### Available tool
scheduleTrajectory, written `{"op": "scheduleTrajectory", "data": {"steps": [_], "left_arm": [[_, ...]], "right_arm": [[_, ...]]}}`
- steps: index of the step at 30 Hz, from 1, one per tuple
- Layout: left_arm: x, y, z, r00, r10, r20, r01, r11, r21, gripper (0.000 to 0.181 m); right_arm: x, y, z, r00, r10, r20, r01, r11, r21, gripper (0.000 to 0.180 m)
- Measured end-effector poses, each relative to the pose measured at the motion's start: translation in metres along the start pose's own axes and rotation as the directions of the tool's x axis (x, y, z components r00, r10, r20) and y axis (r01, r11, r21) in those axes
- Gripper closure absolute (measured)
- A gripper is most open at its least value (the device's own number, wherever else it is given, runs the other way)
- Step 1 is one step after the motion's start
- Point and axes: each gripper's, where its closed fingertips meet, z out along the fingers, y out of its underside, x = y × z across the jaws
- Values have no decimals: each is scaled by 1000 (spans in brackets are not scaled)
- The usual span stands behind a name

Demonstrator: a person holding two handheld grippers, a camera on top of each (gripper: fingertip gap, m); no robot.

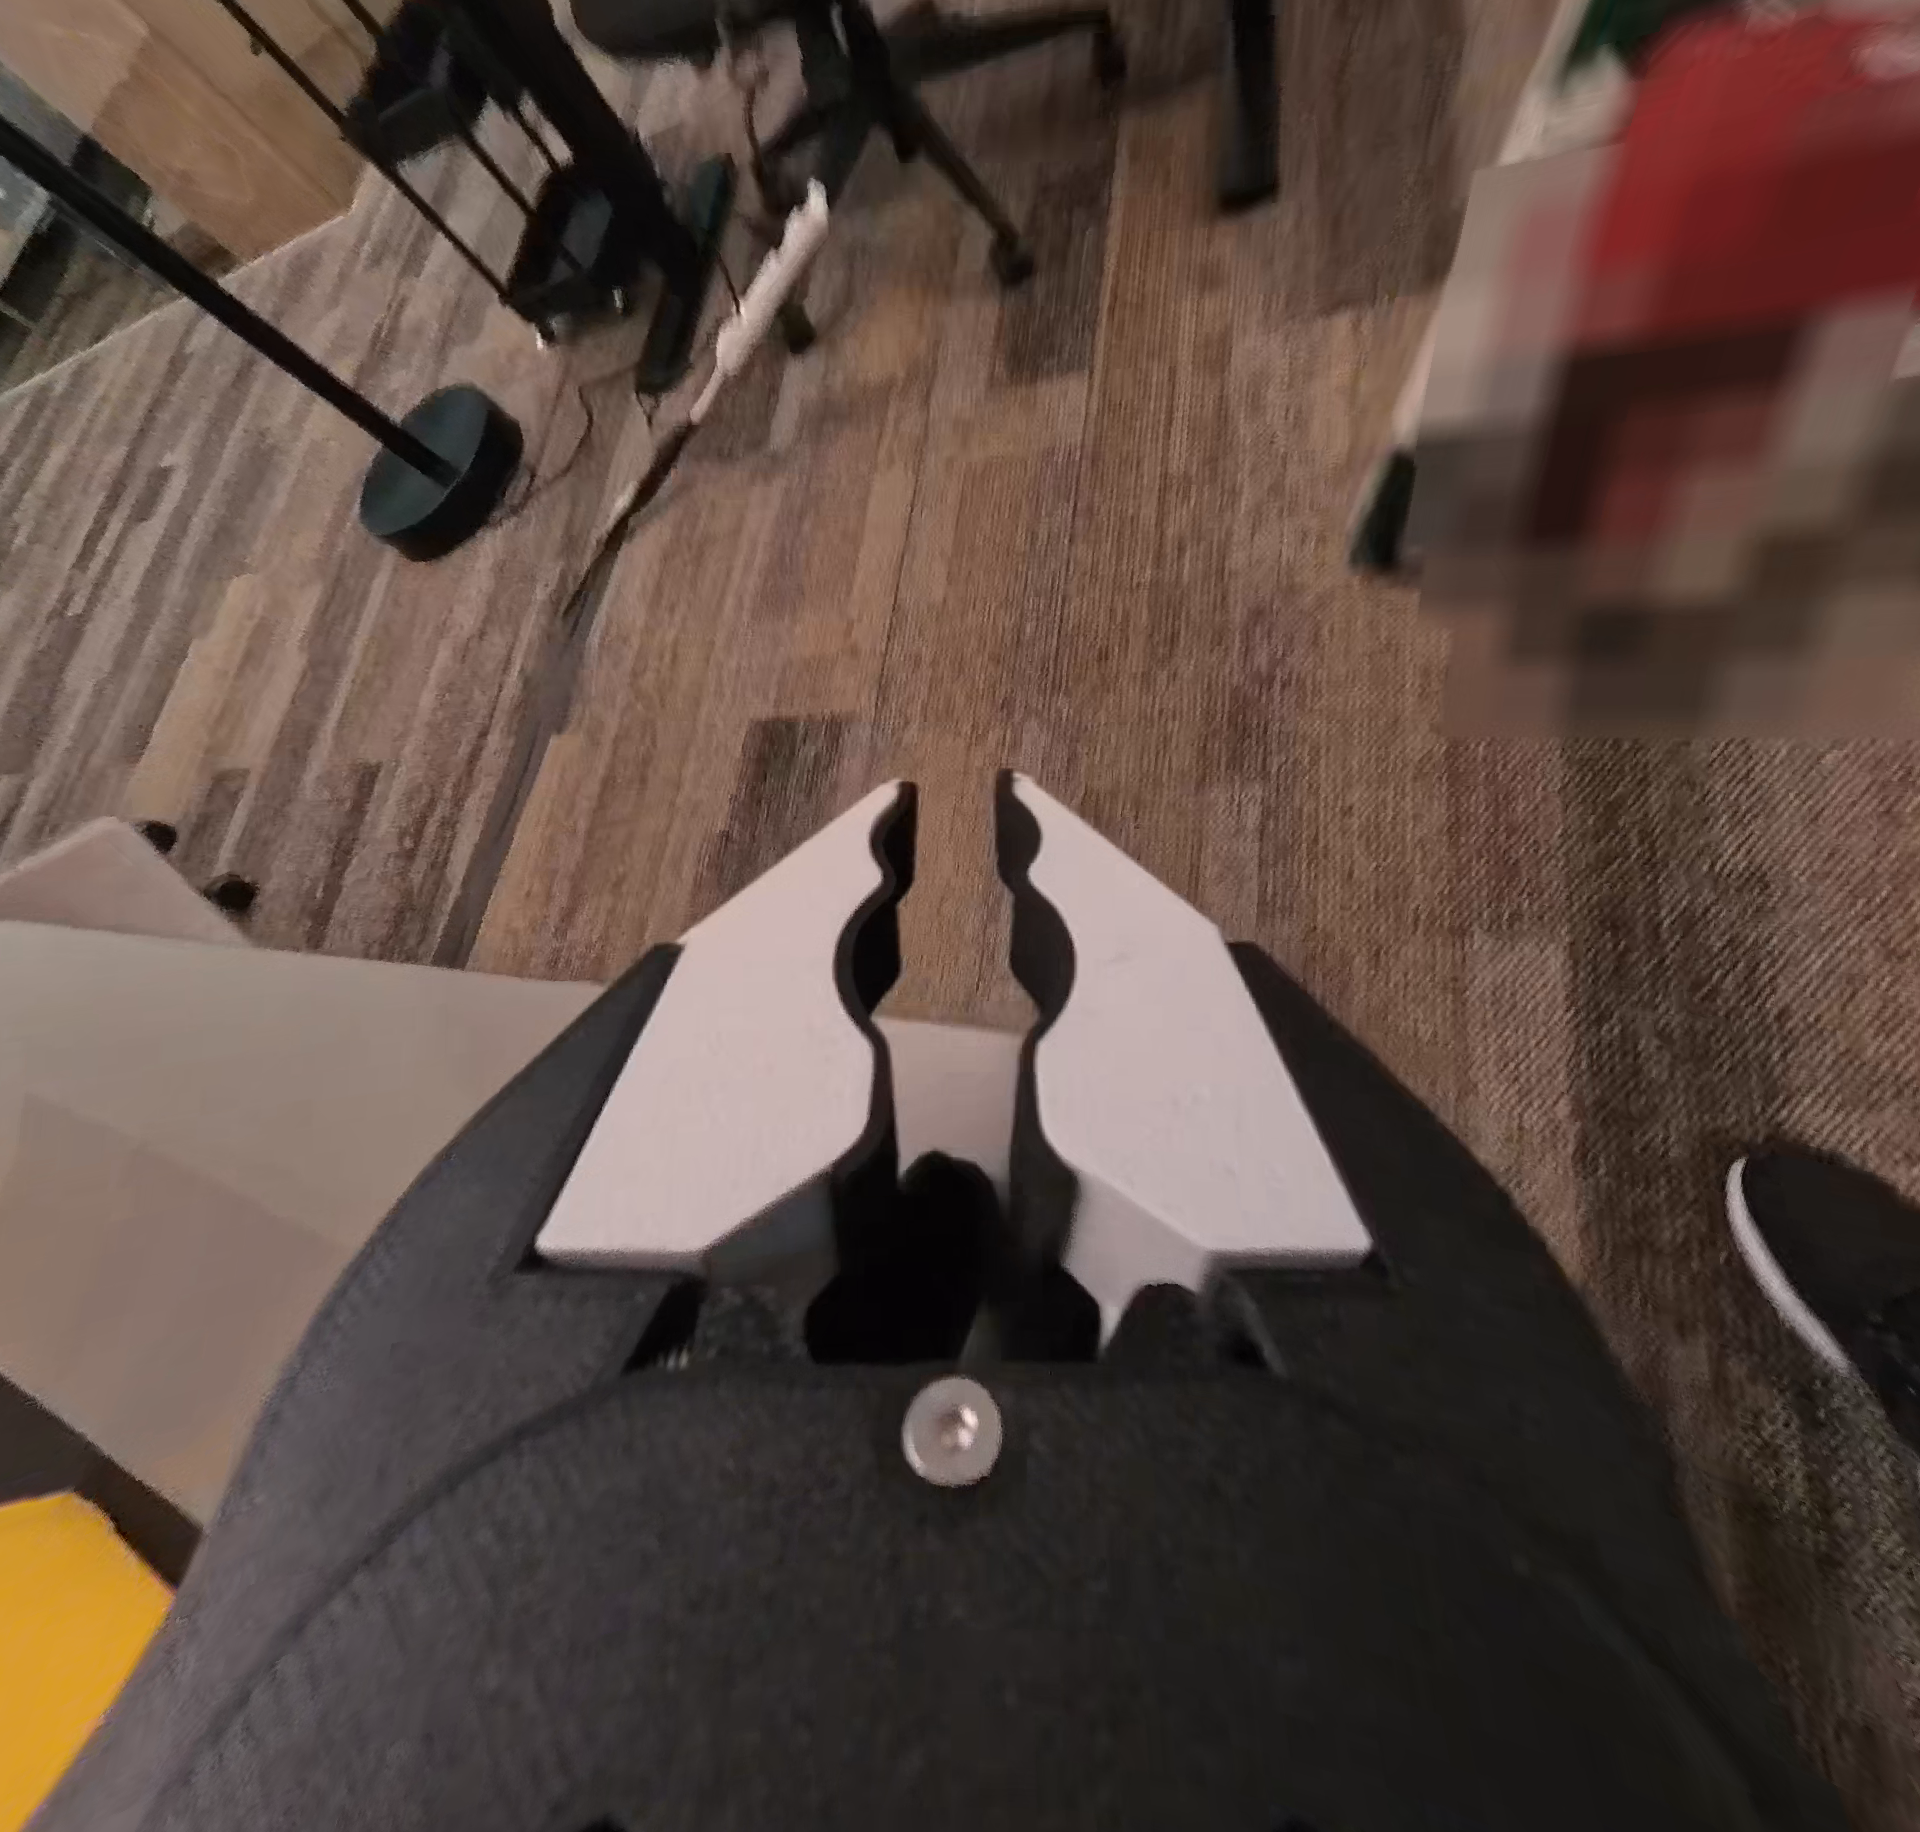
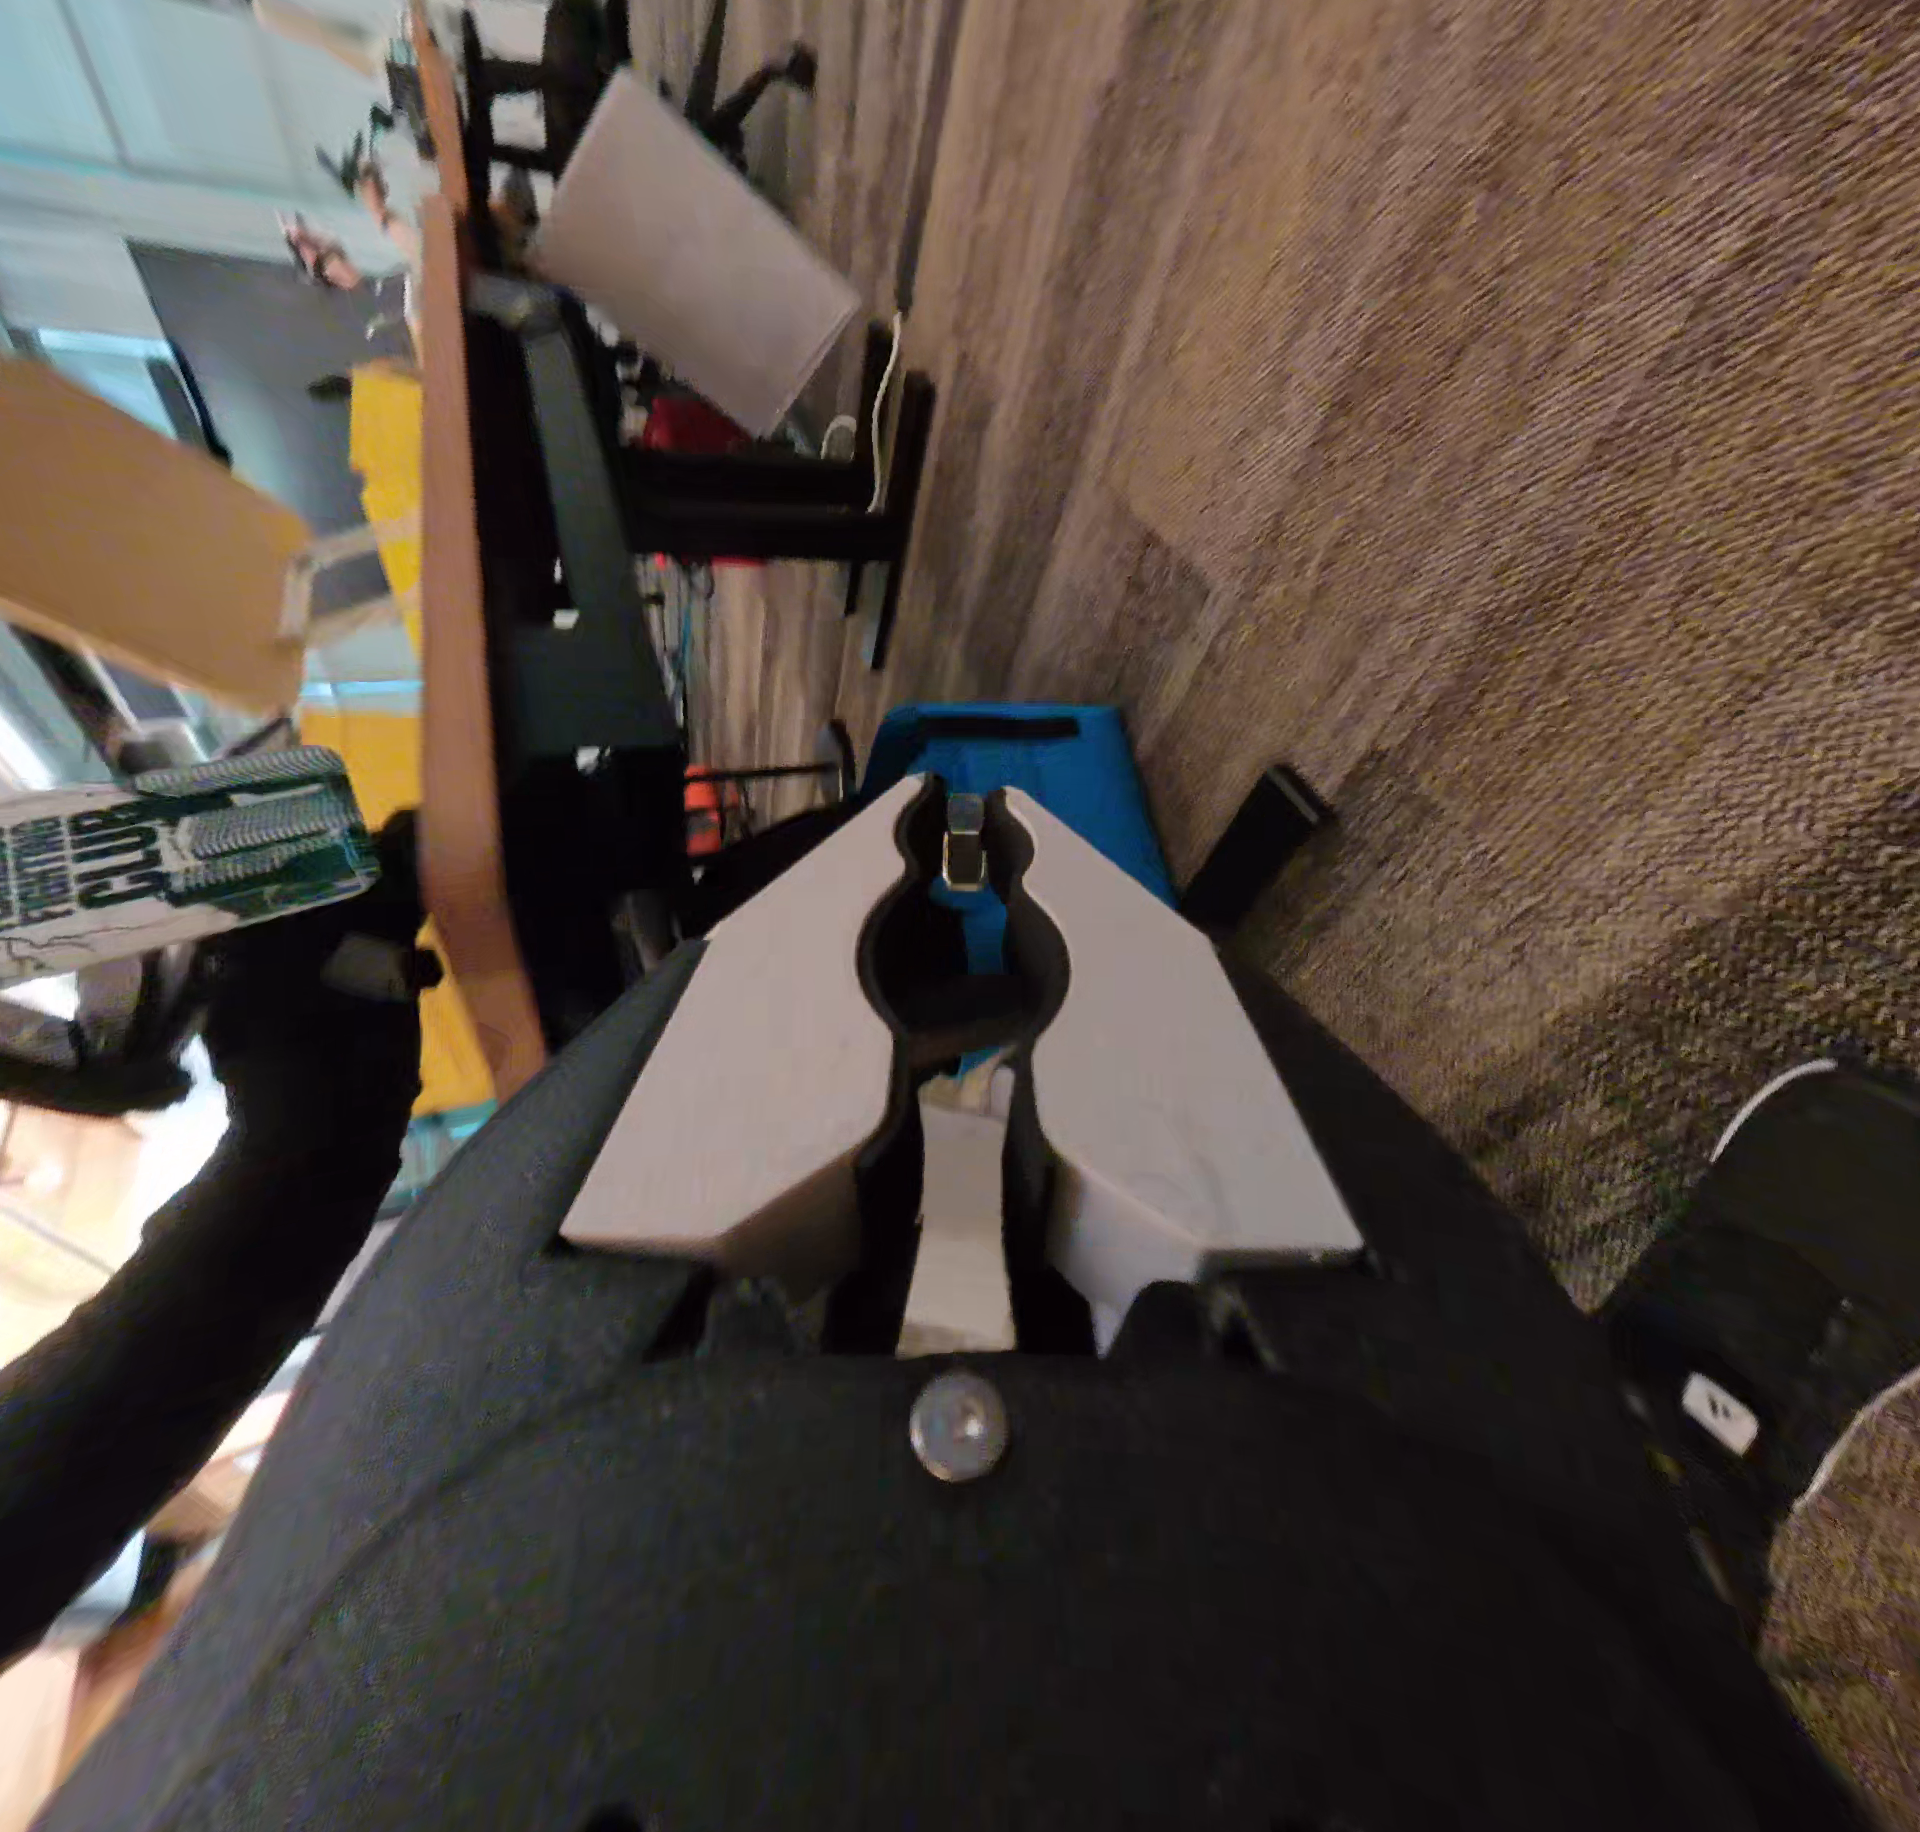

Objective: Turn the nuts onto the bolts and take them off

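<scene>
Overhead, the left gripper (image 1: 956, 795) hangs narrowly parted and empty, while the right gripper (image 2: 964, 806) pinches a small silver metal nut (image 2: 964, 845) against a blue plastic block (image 2: 1049, 774)

Brown carpet floor (image 1: 1039, 535); black office chair (image 1: 831, 47); windows (image 2: 125, 68).

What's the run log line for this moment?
left gripper: open, empty, over carpet | right gripper: shut on metal nut | blue fixture behind

Nut (image 2: 964, 840) between right claw (image 2: 962, 818) tips, before fixture (image 2: 1070, 795).
</scene>
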Motion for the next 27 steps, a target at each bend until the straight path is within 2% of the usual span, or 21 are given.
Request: {"op": "scheduleTrajectory", "data": {"steps": [2, 4, 7, 9, 12, 15, 19, 23, 27], "left_arm": [[-3, -28, -22, 999, -42, 21, 40, 997, 68, 171], [-9, -56, -66, 997, -62, 53, 54, 989, 135, 172], [-9, -72, -166, 989, -137, 54, 125, 974, 189, 171], [3, -59, -247, 981, -190, 32, 181, 965, 188, 171], [23, -1, -379, 968, -243, 65, 233, 965, 122, 171], [41, 89, -515, 932, -324, 162, 327, 945, 10, 171], [66, 217, -694, 840, -410, 357, 475, 872, -117, 170], [70, 316, -844, 679, -466, 567, 632, 765, -128, 169], [45, 385, -956, 502, -464, 730, 712, 701, -44, 169]], "right_arm": [[-45, 26, -17, 999, -48, 11, 49, 997, -51, 174], [-91, 57, -32, 994, -102, 31, 105, 988, -115, 173], [-154, 113, -54, 982, -175, 63, 184, 963, -197, 173], [-192, 159, -65, 968, -238, 82, 251, 936, -247, 173], [-247, 242, -77, 951, -284, 120, 308, 898, -314, 173], [-301, 344, -76, 935, -311, 172, 355, 844, -402, 173], [-379, 498, -53, 903, -324, 283, 429, 730, -532, 173], [-463, 662, -17, 838, -322, 441, 545, 524, -654, 173], [-548, 820, 22, 763, -218, 609, 646, 302, -702, 174]]}}
